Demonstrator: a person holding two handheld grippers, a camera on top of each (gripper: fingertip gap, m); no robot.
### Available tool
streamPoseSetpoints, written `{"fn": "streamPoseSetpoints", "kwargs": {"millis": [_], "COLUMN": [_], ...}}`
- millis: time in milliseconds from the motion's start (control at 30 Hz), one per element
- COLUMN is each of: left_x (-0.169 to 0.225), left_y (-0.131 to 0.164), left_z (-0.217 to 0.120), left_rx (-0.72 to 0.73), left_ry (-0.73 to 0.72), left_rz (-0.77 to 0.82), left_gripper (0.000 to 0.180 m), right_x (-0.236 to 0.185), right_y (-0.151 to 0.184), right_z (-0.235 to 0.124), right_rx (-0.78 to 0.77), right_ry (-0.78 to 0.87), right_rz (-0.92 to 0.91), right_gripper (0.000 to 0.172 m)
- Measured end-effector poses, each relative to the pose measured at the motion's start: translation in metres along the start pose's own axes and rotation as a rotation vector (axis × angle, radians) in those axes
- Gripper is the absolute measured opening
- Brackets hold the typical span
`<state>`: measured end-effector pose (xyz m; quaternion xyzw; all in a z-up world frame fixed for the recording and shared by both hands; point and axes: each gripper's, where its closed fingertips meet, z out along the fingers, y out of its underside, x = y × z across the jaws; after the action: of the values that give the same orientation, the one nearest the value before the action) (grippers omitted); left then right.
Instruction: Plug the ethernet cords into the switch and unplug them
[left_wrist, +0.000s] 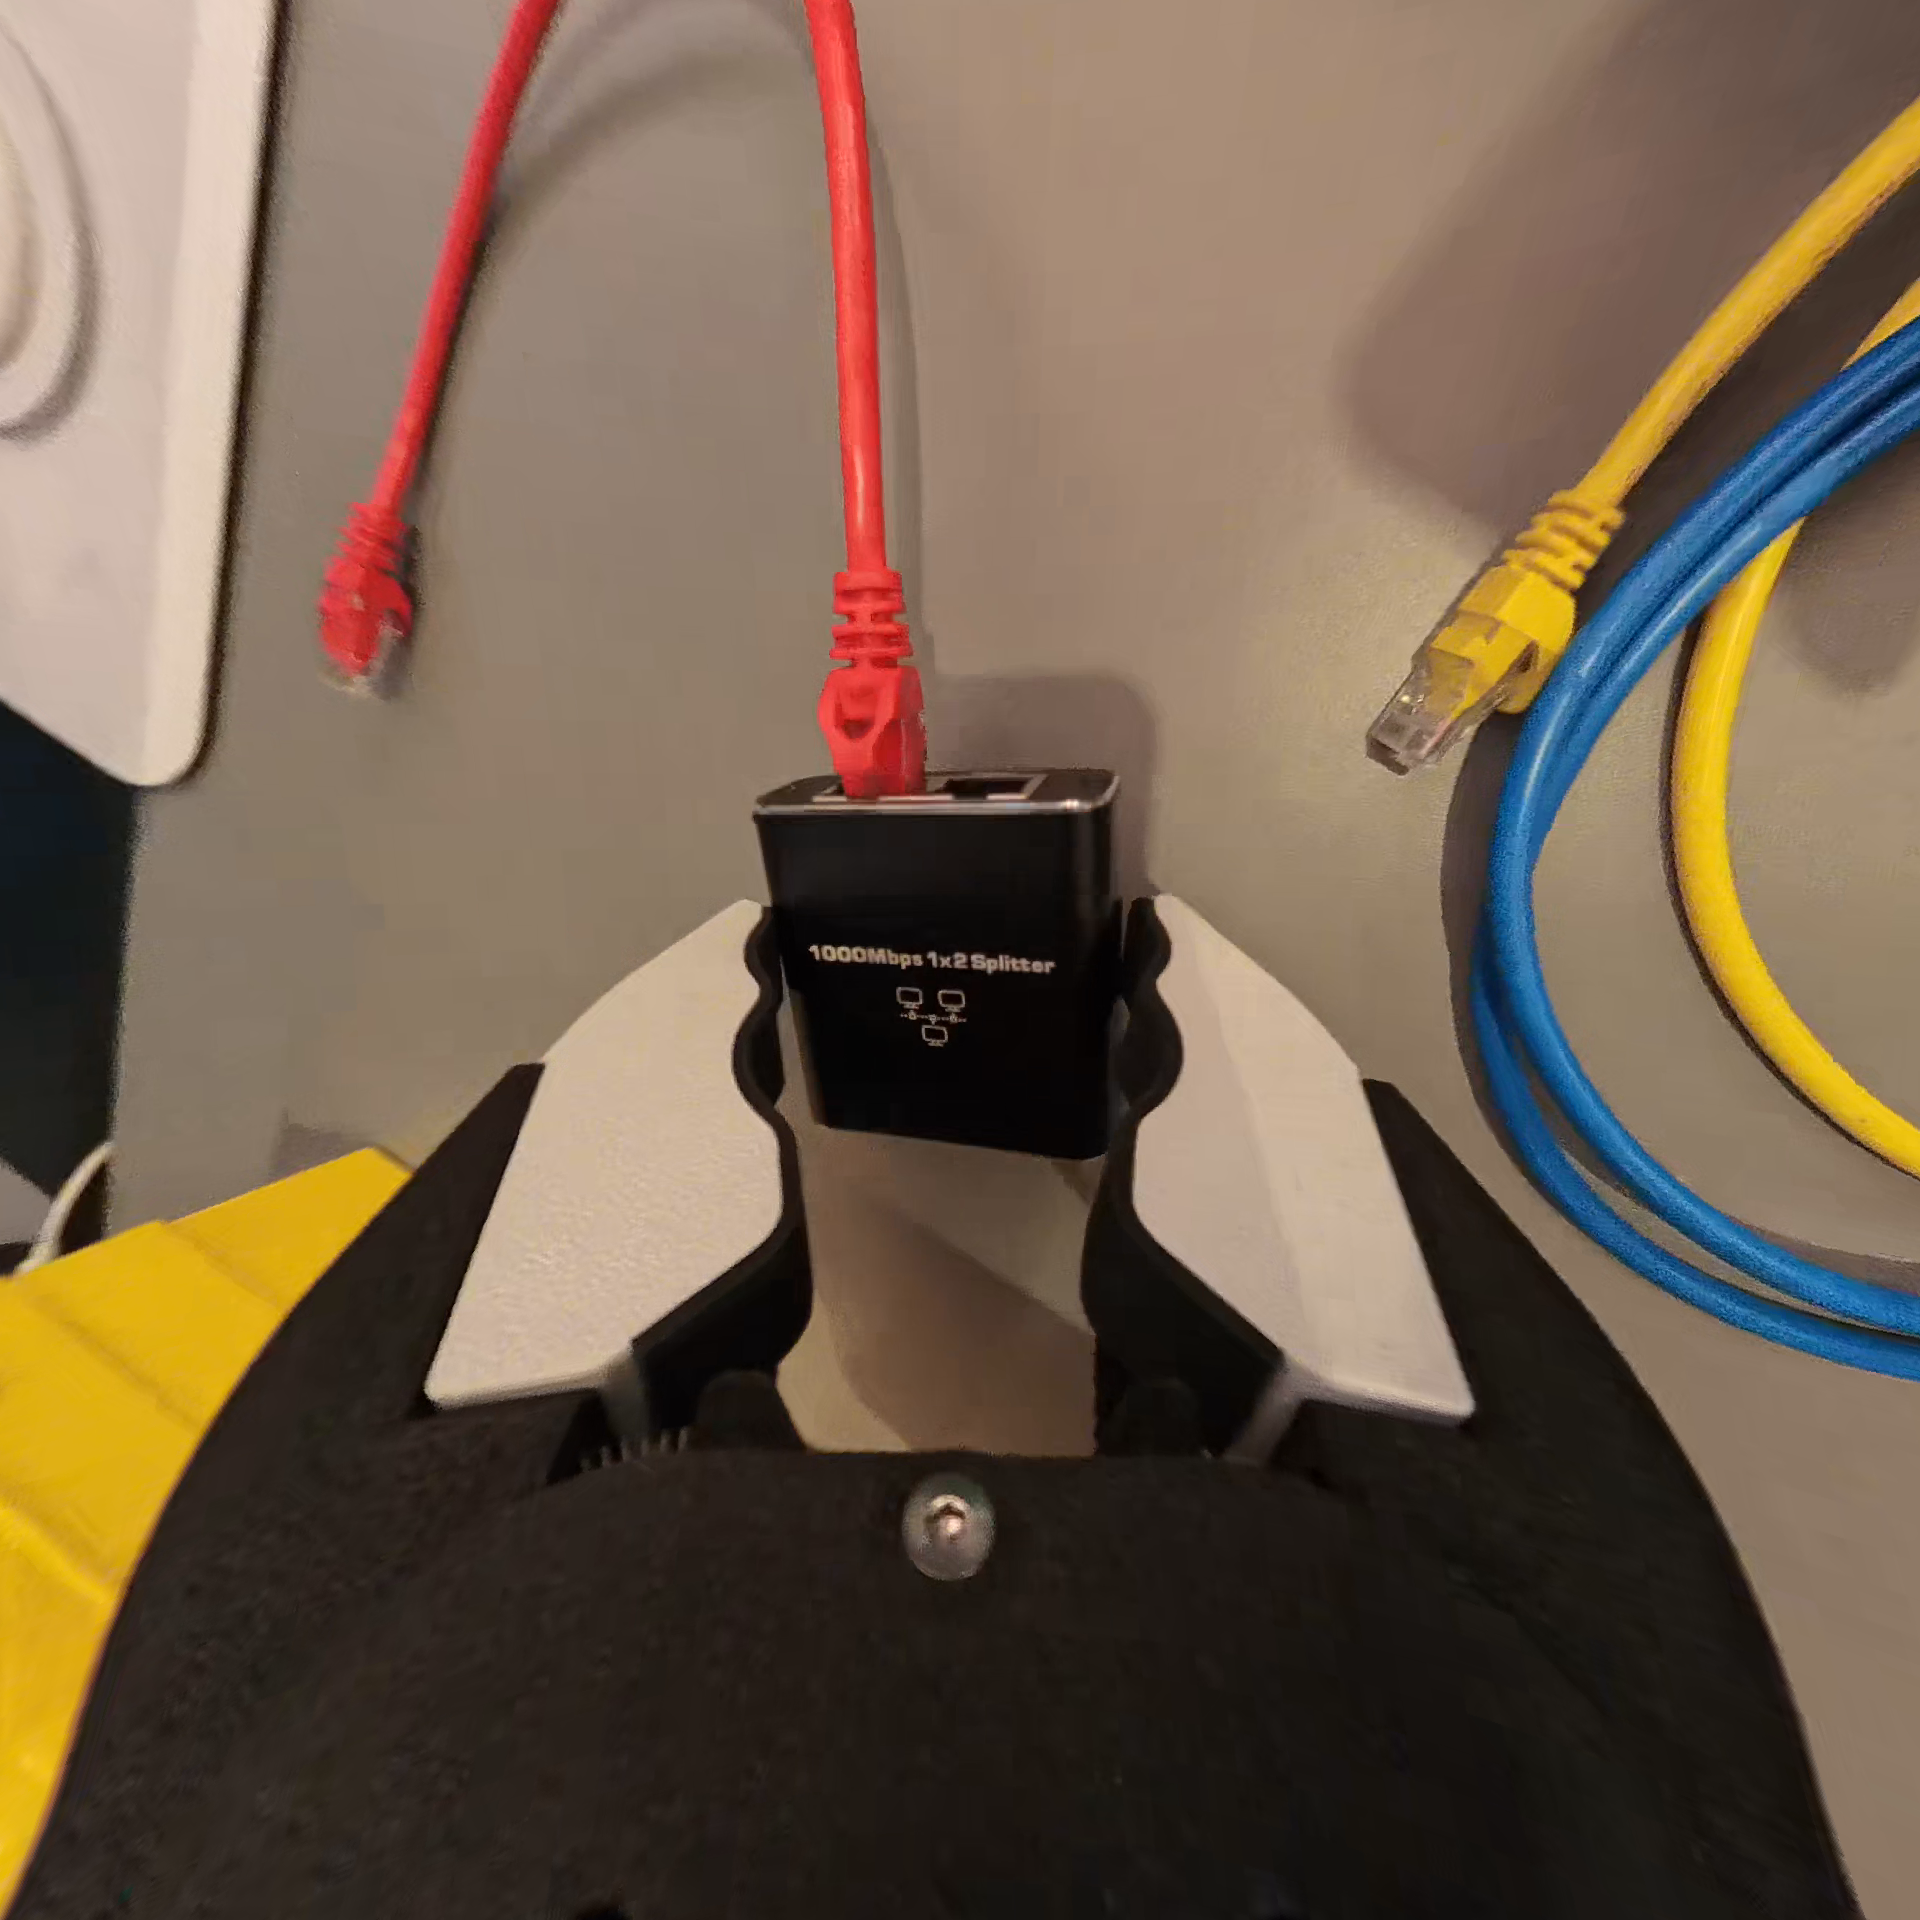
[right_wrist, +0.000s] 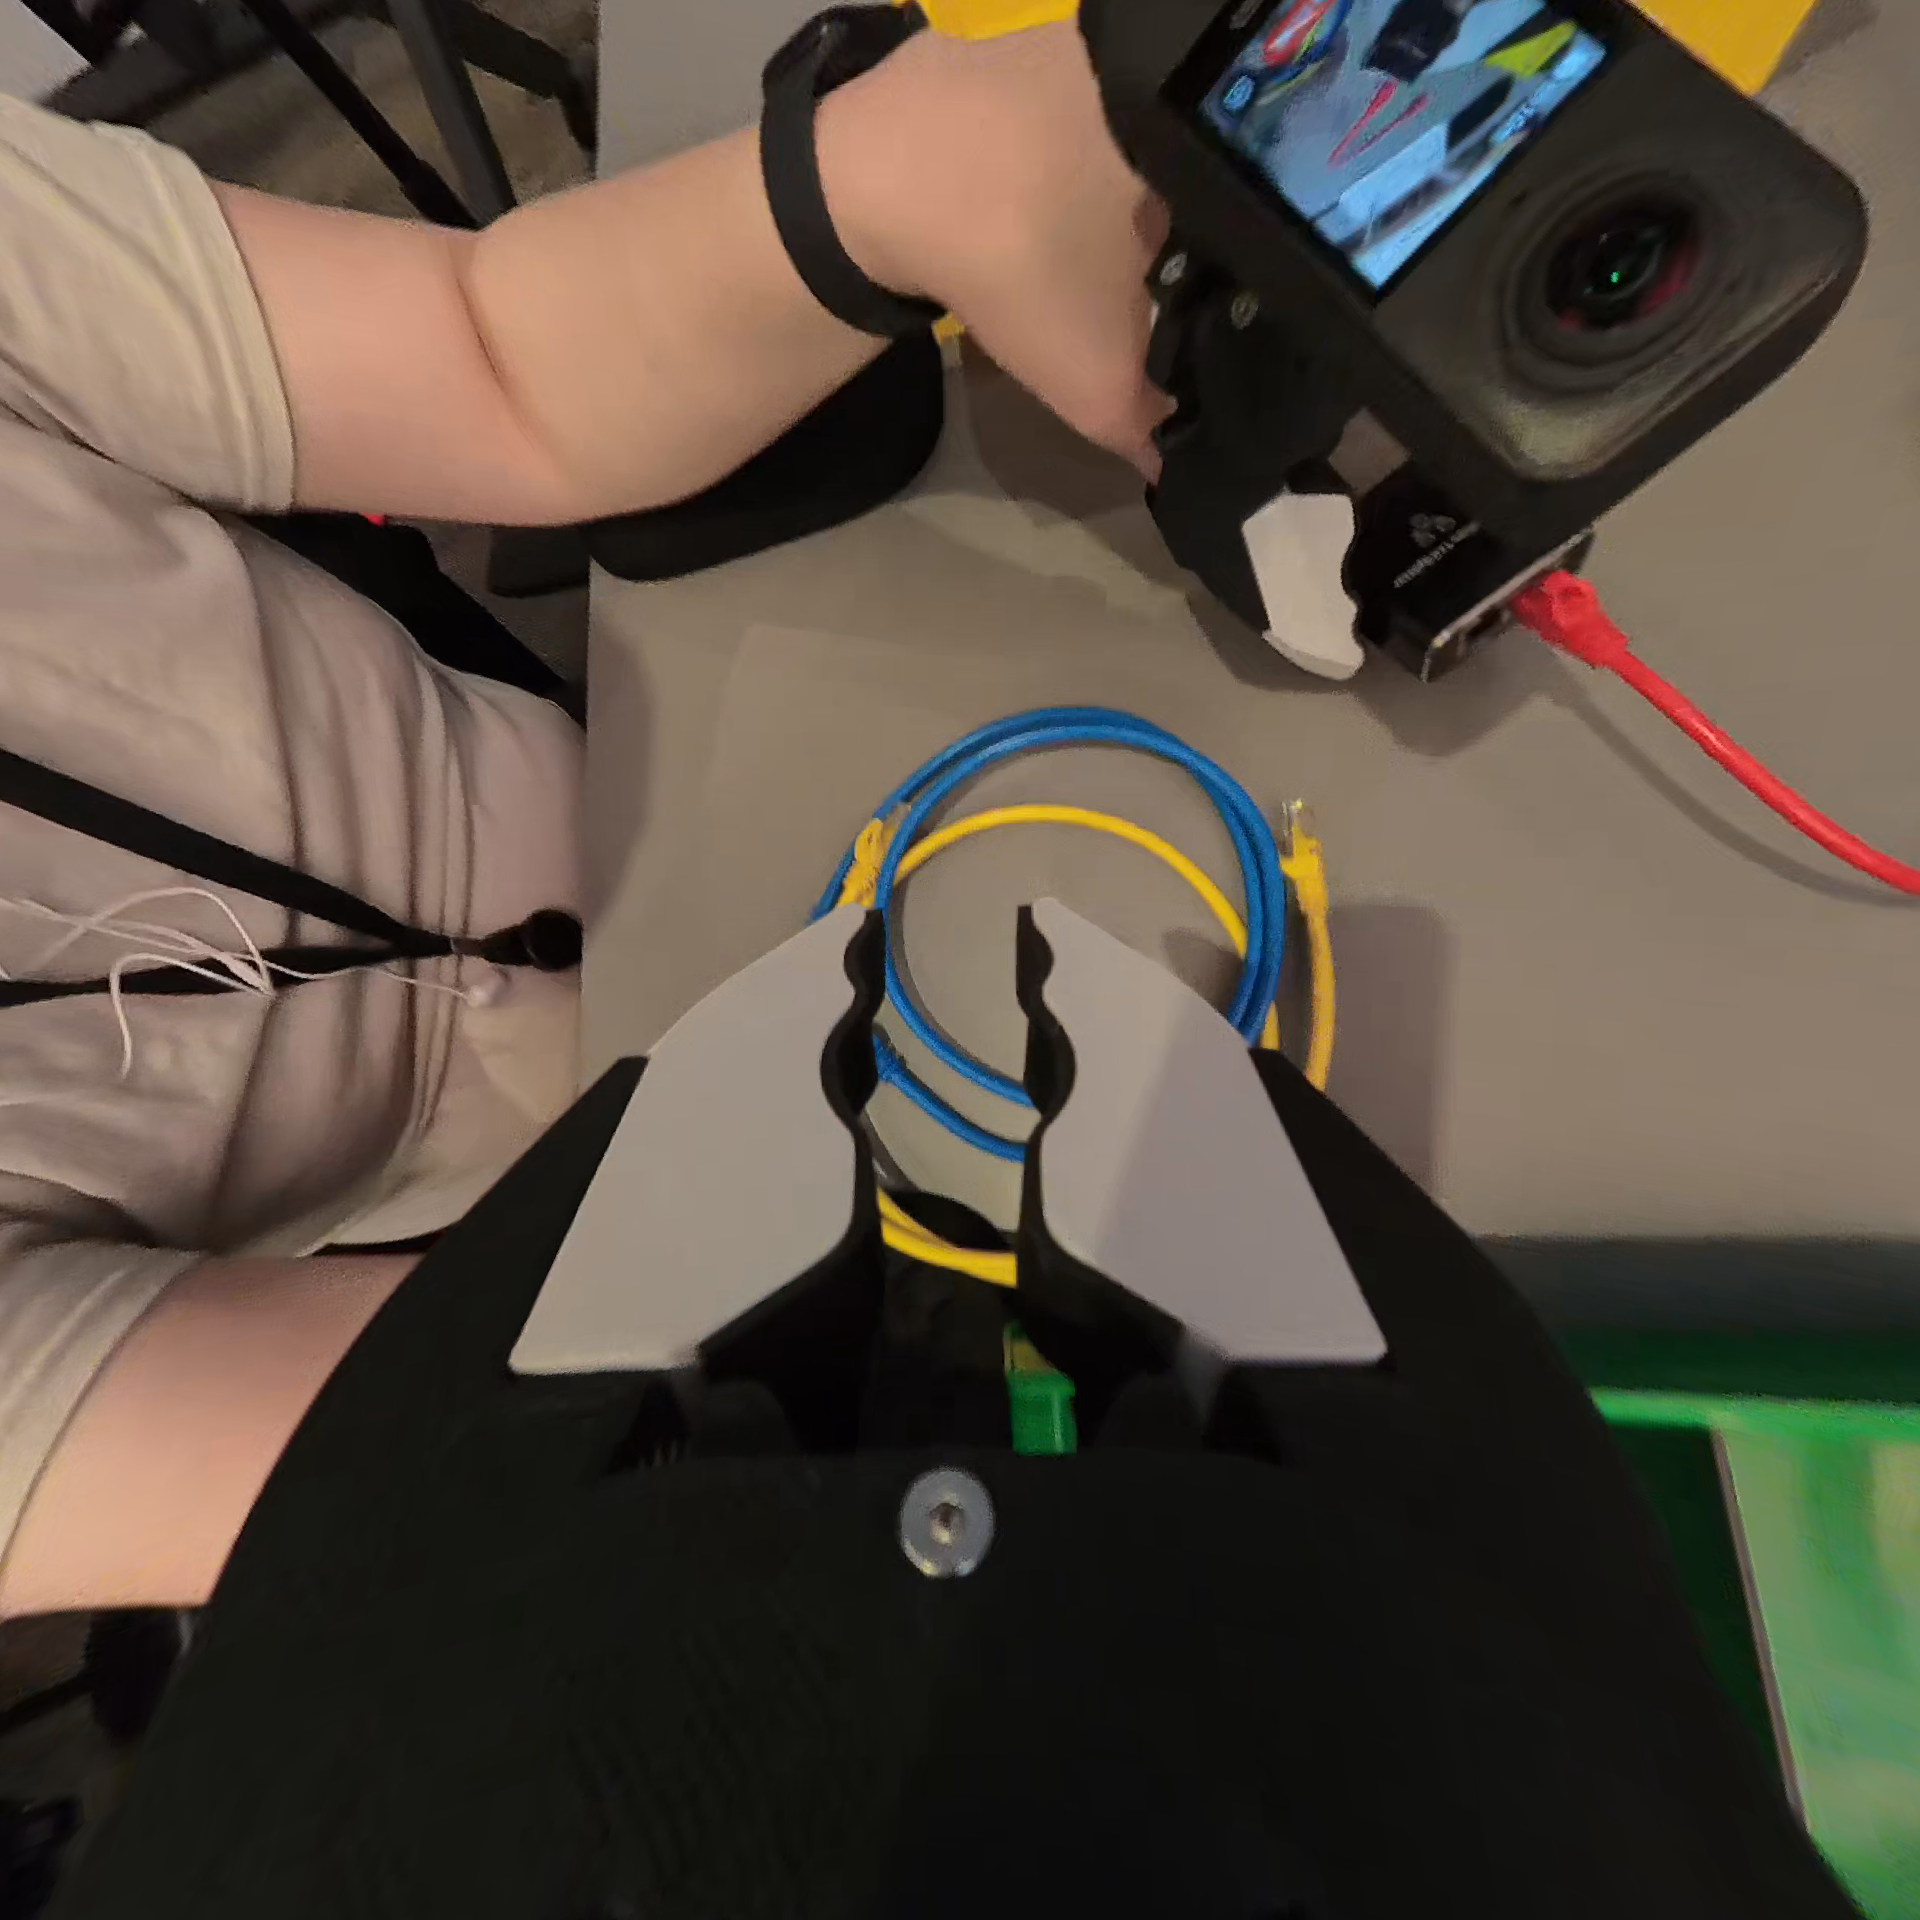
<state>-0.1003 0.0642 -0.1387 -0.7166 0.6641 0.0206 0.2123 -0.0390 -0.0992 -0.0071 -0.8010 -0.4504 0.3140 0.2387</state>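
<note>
Left tongs (left_wrist: 940, 997) clench the black switch (left_wrist: 940, 935), pads pressed on both its sides; a red cord (left_wrist: 857, 416) is plugged into its left port, the right port empty. Yellow cord (left_wrist: 1496, 623) and blue cord (left_wrist: 1558, 935) lie towards the worktop's right edge.

Right tongs (right_wrist: 945, 987) hang released over the coiled blue cord (right_wrist: 1081, 727) and yellow cord (right_wrist: 1039, 821), near the worktop's (right_wrist: 1558, 1039) front edge

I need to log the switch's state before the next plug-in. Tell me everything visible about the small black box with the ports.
The black box is a small rectangular block, smooth with a metal-edged port face and white print on top. It sits between the left gripper's pads, which press its two sides. The red cord's plug sits in the left port; the right port is empty. Grey table lies beyond.
</note>
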Motion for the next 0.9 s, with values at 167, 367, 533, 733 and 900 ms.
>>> {"fn": "streamPoseSetpoints", "kwargs": {"millis": [167, 367, 533, 733, 900], "left_x": [0.005, 0.011, -0.003, 0.038, 0.065], "left_y": [0.01, 0.011, -0.005, -0.074, -0.076], "left_z": [0.011, 0.011, -0.014, -0.04, -0.029], "left_rx": [-0.034, -0.031, 0.076, 0.419, 0.379], "left_ry": [0.079, 0.148, 0.087, 0.173, 0.288], "left_rz": [-0.038, -0.078, -0.094, 0.057, 0.078], "left_gripper": [0.063, 0.069, 0.065, 0.043, 0.036], "right_x": [0.005, 0.01, 0.011, 0.01, 0.011], "right_y": [0.013, 0.023, 0.028, 0.026, 0.026], "right_z": [-0.022, -0.038, -0.053, -0.058, -0.048], "right_rx": [0.042, 0.085, 0.134, 0.148, 0.099], "right_ry": [0.075, 0.115, 0.157, 0.183, 0.176], "right_rz": [0.019, 0.054, 0.061, 0.036, 0.04], "right_gripper": [0.026, 0.026, 0.026, 0.026, 0.026]}}
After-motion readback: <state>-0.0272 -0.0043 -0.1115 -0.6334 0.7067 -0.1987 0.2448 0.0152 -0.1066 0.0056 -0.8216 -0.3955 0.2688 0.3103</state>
